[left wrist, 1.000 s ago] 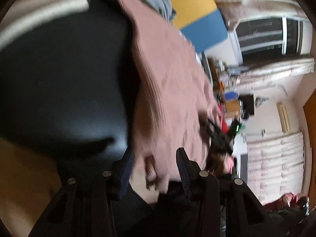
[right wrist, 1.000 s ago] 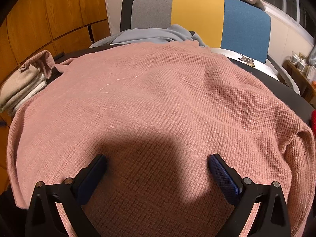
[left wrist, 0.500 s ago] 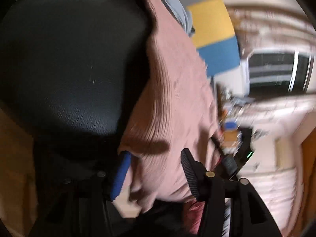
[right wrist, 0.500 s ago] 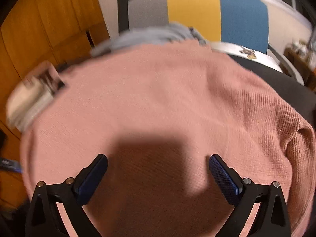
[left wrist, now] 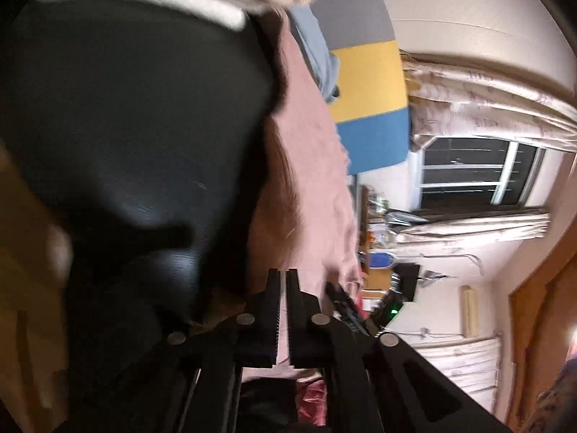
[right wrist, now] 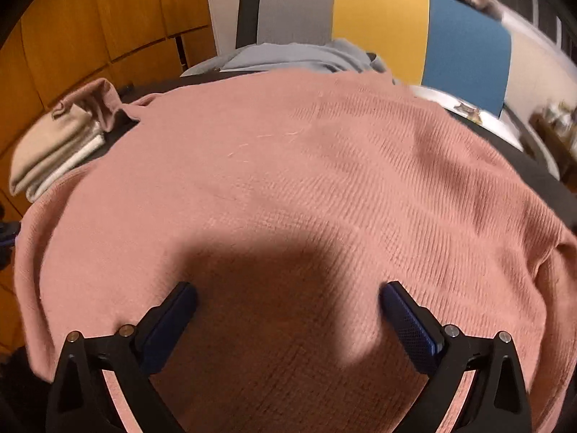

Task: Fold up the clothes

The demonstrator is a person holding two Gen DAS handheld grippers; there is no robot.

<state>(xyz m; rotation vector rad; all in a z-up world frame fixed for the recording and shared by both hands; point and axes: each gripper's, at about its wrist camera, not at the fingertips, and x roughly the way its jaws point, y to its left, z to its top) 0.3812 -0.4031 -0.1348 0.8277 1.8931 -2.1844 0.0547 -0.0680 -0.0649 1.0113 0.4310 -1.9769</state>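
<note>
Since folding needs a flat start: pink sweater (right wrist: 288, 187) lies spread over the dark desk (left wrist: 126, 126), filling the middle of the right wrist view, its edges draping past the desk's rim.
Left gripper (left wrist: 283, 281): jaws brought together at the sweater's edge, lower middle of its frame. Whether cloth is pinched between them, blur hides; likely it means to seize the hem for lifting.
Right gripper (right wrist: 288, 299): spread wide above the sweater's near part, holding nothing, seemingly poised to pin or take the cloth.
Folded beige clothes (right wrist: 54, 144): stacked at left of frame, apart, probably the finished pile.
Grey-blue garment (right wrist: 295, 57): behind the sweater, likely waiting its turn.
Striped chair (right wrist: 382, 25): upper frame, beyond the desk.
</note>
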